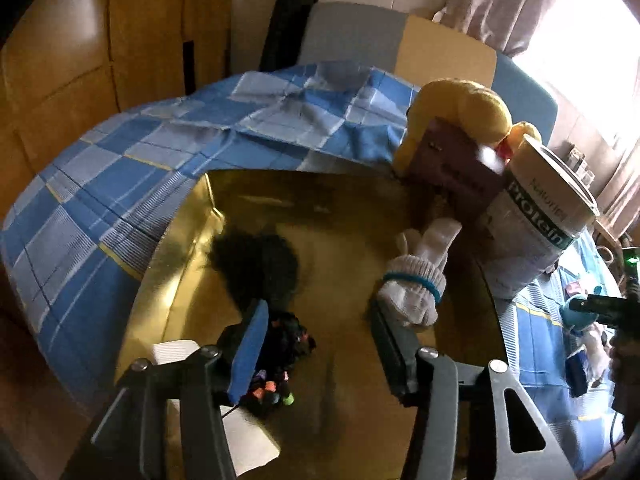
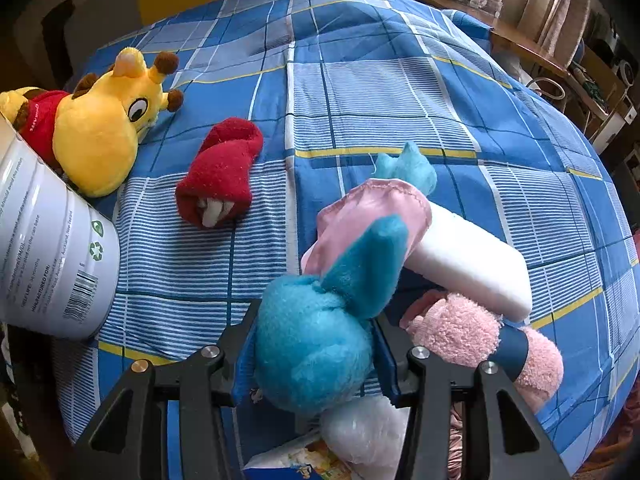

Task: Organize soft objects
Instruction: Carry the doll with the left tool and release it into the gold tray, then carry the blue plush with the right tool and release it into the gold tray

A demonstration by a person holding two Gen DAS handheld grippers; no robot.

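While the right tool (image 2: 316, 344) clenches a blue plush toy (image 2: 312, 344) above the bed (image 2: 400, 100), the left tool (image 1: 316, 344) hangs released over the gold box (image 1: 320, 216), where a white glove (image 1: 416, 272) already lies; giraffe (image 2: 100, 136) and red sock (image 2: 220, 176) remain outside.

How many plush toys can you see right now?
2. The giraffe lies far left on the bedspread, beside the can. The blue plush is in the right gripper. Others may be hidden.
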